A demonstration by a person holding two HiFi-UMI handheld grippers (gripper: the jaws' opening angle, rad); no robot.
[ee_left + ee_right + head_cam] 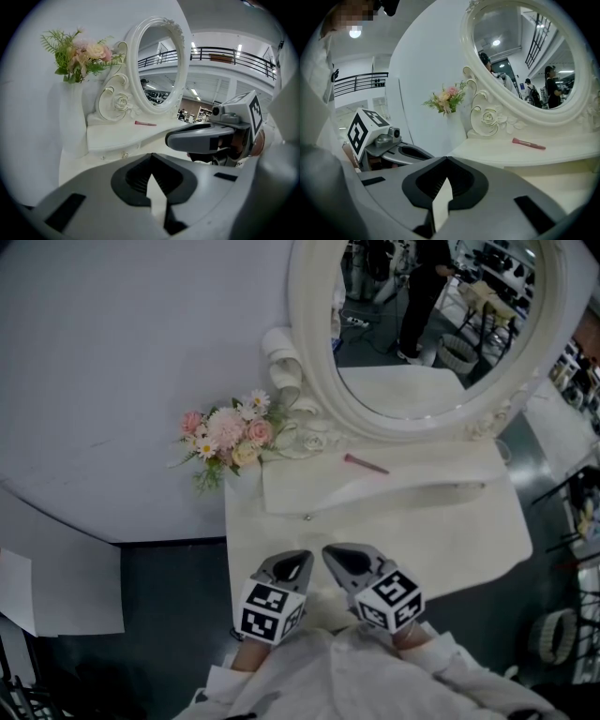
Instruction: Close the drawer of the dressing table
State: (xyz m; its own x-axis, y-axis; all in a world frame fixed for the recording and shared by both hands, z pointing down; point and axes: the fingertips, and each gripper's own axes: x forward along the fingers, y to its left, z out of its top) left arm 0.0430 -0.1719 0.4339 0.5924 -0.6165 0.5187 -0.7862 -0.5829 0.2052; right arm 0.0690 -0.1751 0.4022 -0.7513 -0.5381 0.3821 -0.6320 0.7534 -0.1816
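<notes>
The white dressing table [450, 531] carries an oval mirror [309, 362] and a raised shelf. Under the shelf's front edge a small drawer knob [307, 517] [125, 154] shows; the drawer front looks flush, though I cannot tell for sure. My left gripper [298, 563] [151, 157] and right gripper [333, 554] [446, 159] hover side by side over the table's near edge. Both are shut with nothing in them and point toward the shelf. Neither touches the knob. A pink stick [366, 464] [528, 144] lies on the shelf.
A bunch of pink and white flowers [228, 432] stands at the table's back left, against the curved white wall. Dark floor lies on both sides of the table. A woven basket [553, 634] stands on the floor at the right, white panels [56, 587] at the left.
</notes>
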